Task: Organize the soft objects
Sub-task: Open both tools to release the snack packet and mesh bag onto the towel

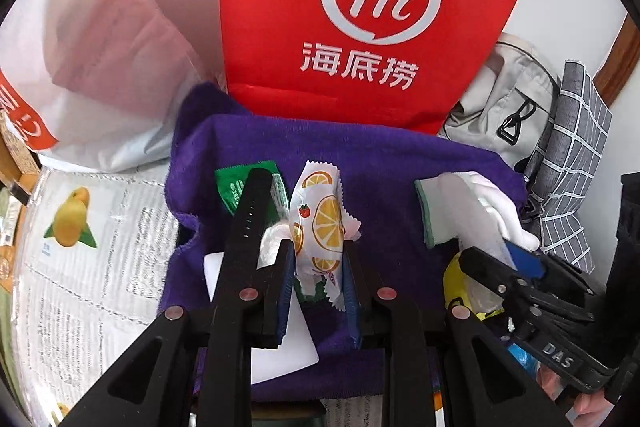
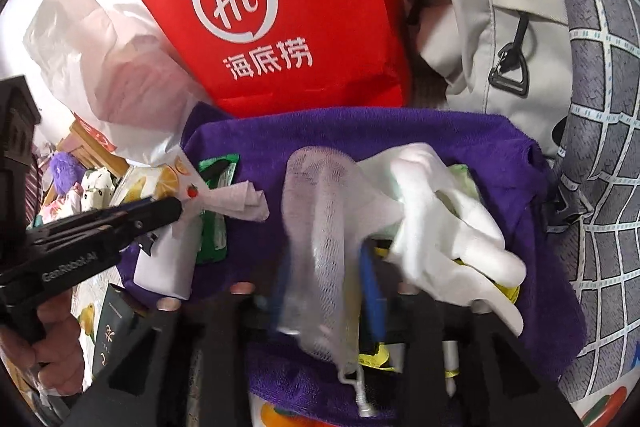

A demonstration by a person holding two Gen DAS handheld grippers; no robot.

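My left gripper [image 1: 318,277] is shut on a white packet printed with orange slices [image 1: 320,227], held above a purple towel [image 1: 380,163]. It also shows in the right wrist view [image 2: 168,183], with the left gripper [image 2: 160,215] at the left. My right gripper [image 2: 324,267] is shut on a white mesh pouch [image 2: 320,211]; a white glove [image 2: 440,211] lies beside it on the towel [image 2: 400,131]. In the left wrist view the right gripper [image 1: 516,259] sits at the right by the glove [image 1: 480,203]. A green packet [image 1: 232,187] lies on the towel.
A red Haidilao bag [image 1: 360,7] stands behind the towel, a white plastic bag [image 1: 100,47] to its left. A beige backpack [image 2: 488,27] and a grey checked cloth [image 2: 600,107] are at the right. A lemon-printed package [image 1: 80,247] lies at the left.
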